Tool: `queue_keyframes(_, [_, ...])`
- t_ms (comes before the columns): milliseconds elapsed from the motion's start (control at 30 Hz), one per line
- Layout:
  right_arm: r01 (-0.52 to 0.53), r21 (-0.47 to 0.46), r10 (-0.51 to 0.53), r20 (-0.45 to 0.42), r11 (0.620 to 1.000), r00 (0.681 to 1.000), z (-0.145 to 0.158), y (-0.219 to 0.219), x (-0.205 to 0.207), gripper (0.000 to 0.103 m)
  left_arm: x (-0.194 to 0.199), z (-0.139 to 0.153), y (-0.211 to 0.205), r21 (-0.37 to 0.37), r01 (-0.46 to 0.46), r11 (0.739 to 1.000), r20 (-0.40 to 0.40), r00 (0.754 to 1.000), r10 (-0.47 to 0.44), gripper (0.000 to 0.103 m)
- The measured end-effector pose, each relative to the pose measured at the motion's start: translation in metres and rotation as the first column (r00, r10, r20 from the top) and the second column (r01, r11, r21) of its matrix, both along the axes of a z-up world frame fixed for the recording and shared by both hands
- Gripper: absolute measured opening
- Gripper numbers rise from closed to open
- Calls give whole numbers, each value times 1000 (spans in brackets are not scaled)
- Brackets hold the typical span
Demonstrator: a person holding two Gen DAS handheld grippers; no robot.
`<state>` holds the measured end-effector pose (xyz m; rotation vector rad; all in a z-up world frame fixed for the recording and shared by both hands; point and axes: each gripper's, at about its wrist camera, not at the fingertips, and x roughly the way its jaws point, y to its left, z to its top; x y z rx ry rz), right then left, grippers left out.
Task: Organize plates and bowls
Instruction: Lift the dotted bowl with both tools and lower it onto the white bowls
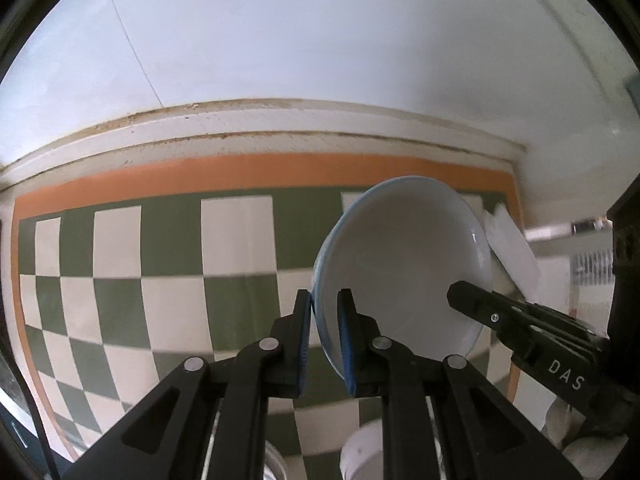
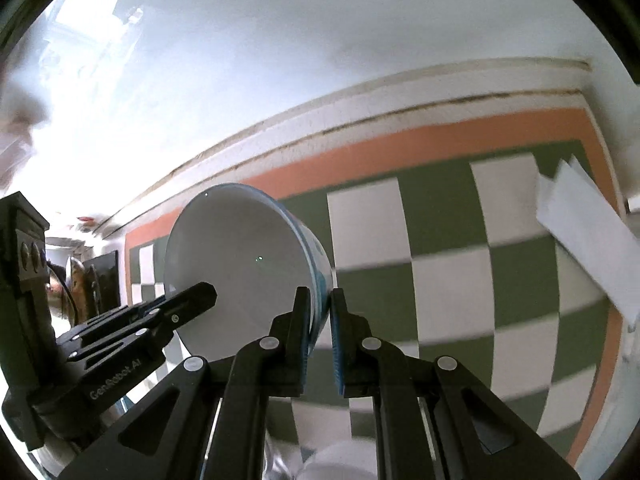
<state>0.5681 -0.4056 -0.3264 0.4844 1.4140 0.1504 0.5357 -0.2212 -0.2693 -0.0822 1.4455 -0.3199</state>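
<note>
While the bowl is held tilted above the checkered mat, its rim is pinched at nine o'clock by the left gripper and at three by the right gripper; uneven pulling could slip it free.

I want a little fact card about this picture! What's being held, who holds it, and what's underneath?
Thing held: white bowl with a pale blue outside
Left gripper: shut on the bowl's rim
Right gripper: shut on the opposite side of the rim
Bowl's pose: tilted, off the surface, inside empty
Underneath: green and white checkered mat with an orange border
Also nearby: white paper strip lying at the mat's edge
</note>
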Motion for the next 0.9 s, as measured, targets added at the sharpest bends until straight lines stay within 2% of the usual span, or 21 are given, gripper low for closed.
queue_keyframes(300, [54, -3, -54, 25, 999, 998, 42, -12, -90, 11, -68, 37, -13, -2, 107, 994, 42, 993, -107, 11])
queue_keyframes(433, [78, -6, -78, 24, 997, 997, 50, -14, -131, 11, -102, 40, -17, 10, 163, 987, 40, 986, -163, 11])
queue_keyframes(600, [99, -10, -99, 1, 995, 995, 48, -14, -179, 11, -137, 28, -18, 10, 214, 977, 8, 977, -214, 11])
queue_keyframes(900, [126, 3, -126, -83, 992, 989, 11, -12, -225, 11, -168, -5, -21, 6, 249, 969, -72, 966, -248, 11])
